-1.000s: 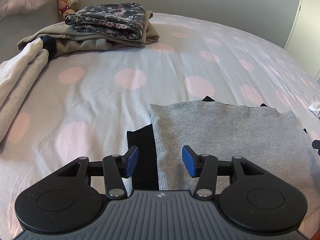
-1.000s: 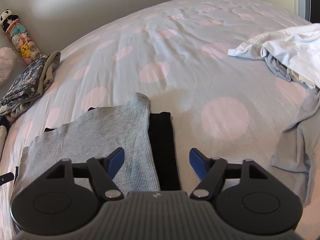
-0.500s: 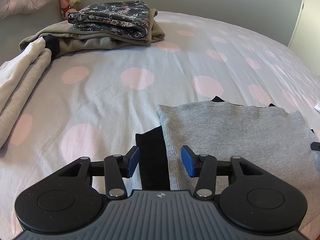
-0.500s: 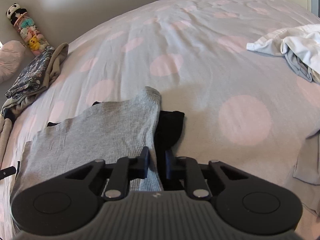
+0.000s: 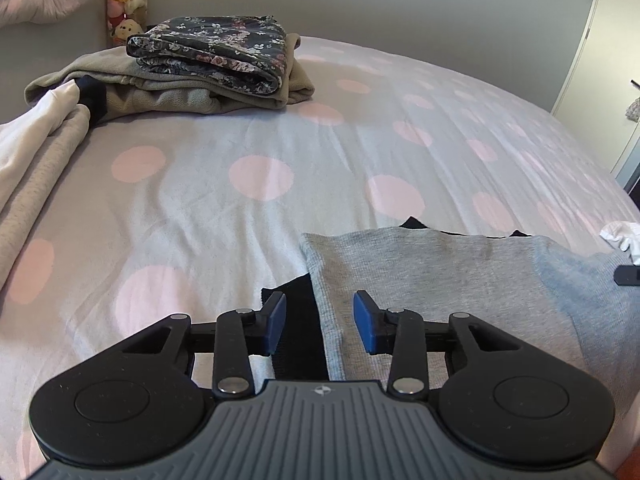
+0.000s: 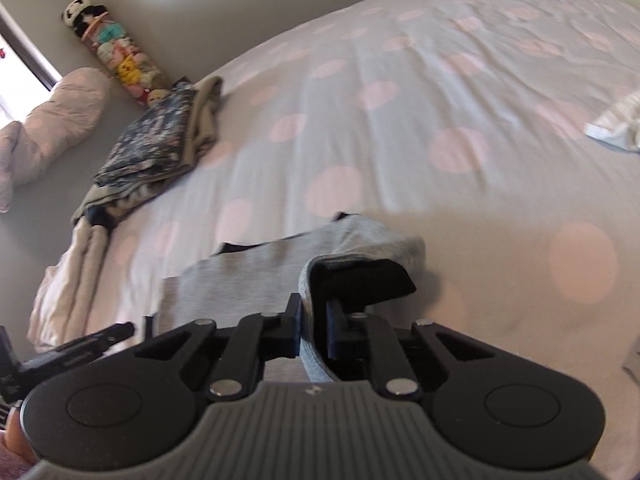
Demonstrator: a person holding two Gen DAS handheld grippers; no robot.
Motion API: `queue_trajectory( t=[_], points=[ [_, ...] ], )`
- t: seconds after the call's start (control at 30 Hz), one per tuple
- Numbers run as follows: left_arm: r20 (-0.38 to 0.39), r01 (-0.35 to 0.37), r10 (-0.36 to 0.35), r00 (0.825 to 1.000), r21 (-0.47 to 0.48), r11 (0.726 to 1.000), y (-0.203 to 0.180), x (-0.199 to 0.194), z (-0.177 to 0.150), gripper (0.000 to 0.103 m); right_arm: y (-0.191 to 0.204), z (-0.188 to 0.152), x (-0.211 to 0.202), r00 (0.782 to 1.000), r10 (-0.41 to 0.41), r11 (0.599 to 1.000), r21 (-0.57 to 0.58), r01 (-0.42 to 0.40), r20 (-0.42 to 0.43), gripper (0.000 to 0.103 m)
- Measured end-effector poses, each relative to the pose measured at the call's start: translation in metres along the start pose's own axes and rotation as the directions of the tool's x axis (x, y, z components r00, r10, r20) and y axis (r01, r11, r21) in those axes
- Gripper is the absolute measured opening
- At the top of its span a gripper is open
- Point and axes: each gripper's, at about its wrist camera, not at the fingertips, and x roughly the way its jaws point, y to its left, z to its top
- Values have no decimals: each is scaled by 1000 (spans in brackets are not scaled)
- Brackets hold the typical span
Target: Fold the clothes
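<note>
left wrist view cuts the grey ribbed top (image 5: pixel 460 280) off at the right edge and hides its near hem behind the left gripper (image 5: pixel 319 322); a black layer (image 5: pixel 294 320) under it shows only as a strip along its left side and two small tips at the far edge. right wrist view is motion-blurred, so the weave is hard to read there. the top is a soft, fine-ribbed knit lying mostly flat on the bed (image 5: pixel 240 208), whose sheet is pale grey with pink dots and faint creases. the left gripper hovers over the top's left edge, blue fingers (image 5: pixel 366 320) spread wide, gripping nothing. the right gripper (image 6: pixel 313 324) has its fingers pinched together on the top's right edge (image 6: pixel 316 356) with the black layer, lifting it so that the corner curls over. folded floral and beige clothes (image 5: pixel 212 52) sit stacked far back
</note>
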Motion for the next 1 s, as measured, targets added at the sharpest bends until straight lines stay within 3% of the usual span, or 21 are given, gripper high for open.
queue_trajectory(
  t=[0.4, 0.67, 1.0],
  points=[
    [-6, 78, -78, 997, -51, 996, 23, -4, 1, 33, 118, -4, 42, 990, 123, 986, -104, -131, -75, 13],
    [-27, 92, -94, 995, -76, 993, 33, 0, 0, 33, 166, -34, 101, 980, 101, 970, -202, -136, -174, 13],
    [-103, 57, -61, 993, -37, 998, 31, 15, -3, 33, 171, -56, 144, 969, 33, 959, -265, -100, -246, 14]
  ],
)
